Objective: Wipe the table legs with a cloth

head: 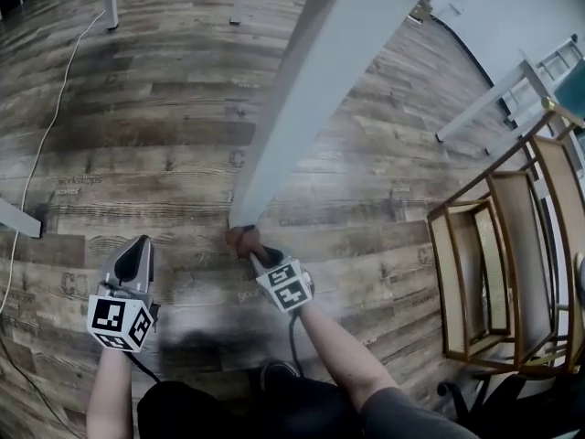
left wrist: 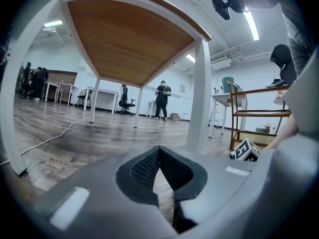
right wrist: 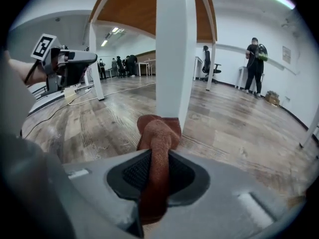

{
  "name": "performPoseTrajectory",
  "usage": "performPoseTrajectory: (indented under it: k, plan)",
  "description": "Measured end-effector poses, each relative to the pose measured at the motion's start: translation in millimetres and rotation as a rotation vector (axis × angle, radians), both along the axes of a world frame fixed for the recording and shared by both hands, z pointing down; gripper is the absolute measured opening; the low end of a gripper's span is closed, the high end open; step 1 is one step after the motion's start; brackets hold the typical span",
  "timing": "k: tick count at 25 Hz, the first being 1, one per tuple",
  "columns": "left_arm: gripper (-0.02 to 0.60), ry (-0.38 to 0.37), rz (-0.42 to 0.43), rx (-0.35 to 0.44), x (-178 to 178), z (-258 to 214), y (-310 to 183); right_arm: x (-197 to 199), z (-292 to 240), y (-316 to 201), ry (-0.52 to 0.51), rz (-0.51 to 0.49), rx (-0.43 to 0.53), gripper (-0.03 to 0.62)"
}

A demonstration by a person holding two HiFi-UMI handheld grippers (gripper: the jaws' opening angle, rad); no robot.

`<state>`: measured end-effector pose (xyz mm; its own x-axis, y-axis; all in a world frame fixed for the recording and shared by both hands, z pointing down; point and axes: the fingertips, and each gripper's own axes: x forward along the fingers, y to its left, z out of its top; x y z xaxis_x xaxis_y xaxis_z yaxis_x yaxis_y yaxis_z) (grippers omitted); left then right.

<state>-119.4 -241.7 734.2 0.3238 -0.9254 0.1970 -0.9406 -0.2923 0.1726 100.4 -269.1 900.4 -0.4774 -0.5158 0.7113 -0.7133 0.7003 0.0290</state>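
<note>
Floor [head: 137,154] level: right tongs [right wrist: 155,171] grip cloth [right wrist: 158,133] at table leg [right wrist: 174,49] base; left tongs [left wrist: 159,156] closed, empty. Next stroke likely runs upward.

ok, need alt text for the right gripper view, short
The right tool is shut on a rust-brown cloth, whose bunched end sits at the foot of a white table leg on a wood-look floor. The left tool hovers at upper left, and people stand far back in the room.
</note>
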Motion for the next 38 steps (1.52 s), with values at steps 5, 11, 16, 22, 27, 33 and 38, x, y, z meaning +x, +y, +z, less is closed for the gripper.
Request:
performPoseTrajectory:
  k: [5, 11, 16, 22, 27, 33, 38]
  plan:
    - [0.020, 0.007, -0.012, -0.035, -3, 16, 8, -5, 14, 10, 0.017, -0.005, -0.027, 0.067]
    - [0.020, 0.004, -0.023, -0.036, -9, 15, 11, 5, 11, 18, -0.005, 0.039, -0.031, 0.067]
    - [0.020, -0.010, -0.011, -0.009, -12, -13, 8, 36, -47, 25, -0.053, 0.058, 0.048, 0.067]
    - [0.020, 0.003, -0.002, 0.093, -14, -101, -18, 56, -212, -16, -0.149, 0.071, 0.327, 0.067]
    - [0.020, -0.005, 0.063, 0.166, 15, -187, -35, 54, -355, -41, -0.256, 0.074, 0.520, 0.067]
    - [0.020, -0.001, 0.121, 0.283, 42, -278, -38, 38, -477, -53, -0.352, 0.039, 0.670, 0.067]
    - [0.020, -0.030, 0.136, 0.353, 52, -319, -43, 25, -528, -63, -0.385, -0.001, 0.756, 0.067]
